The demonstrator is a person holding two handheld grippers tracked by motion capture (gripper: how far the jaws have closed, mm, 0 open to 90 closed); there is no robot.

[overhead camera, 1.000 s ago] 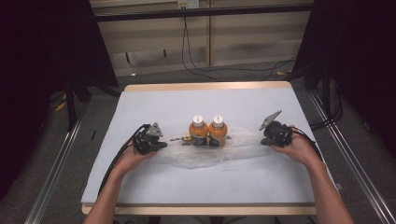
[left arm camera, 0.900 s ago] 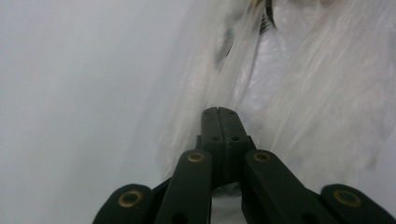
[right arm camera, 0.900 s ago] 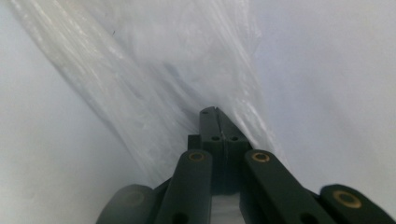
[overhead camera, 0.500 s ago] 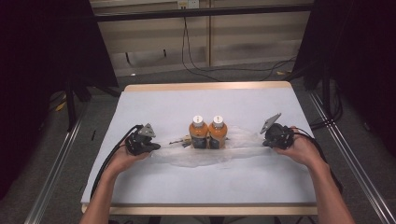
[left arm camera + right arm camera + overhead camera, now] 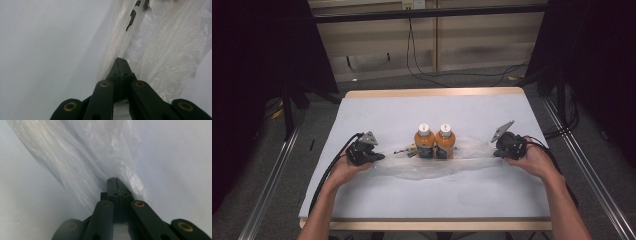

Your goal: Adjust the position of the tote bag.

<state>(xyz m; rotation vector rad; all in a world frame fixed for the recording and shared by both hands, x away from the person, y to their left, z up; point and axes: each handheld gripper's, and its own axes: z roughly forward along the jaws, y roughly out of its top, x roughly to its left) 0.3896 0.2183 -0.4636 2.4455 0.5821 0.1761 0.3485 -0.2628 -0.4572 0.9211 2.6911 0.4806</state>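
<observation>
Broadly, a white-topped table (image 5: 377, 107) with a pale wood rim carries everything under inspection, and a clear plastic bag (image 5: 432, 167) lies crumpled across its middle, drawn out sideways between the two tools. Two orange bottles (image 5: 434, 141) with white caps stand upright and touching each other at the bag's centre; whether they sit inside the film or merely on it cannot be determined from the high view. A small dark item lies just left of them, too small to identify. The left gripper (image 5: 377, 157) is at the bag's left end and the right gripper (image 5: 496, 152) at its right end, each held in a hand. In the left gripper view the jaws are pressed together on a bunched fold of film; in the right gripper view the jaws are likewise closed with film pinched between them. Judgement: the film is light, limp and slippery, prone to slide out of a shallow pinch and to tear under a sharp pull, so gathered folds near the ends are the sound places to hold. The bottles appear full, making the middle the heavy part.
</observation>
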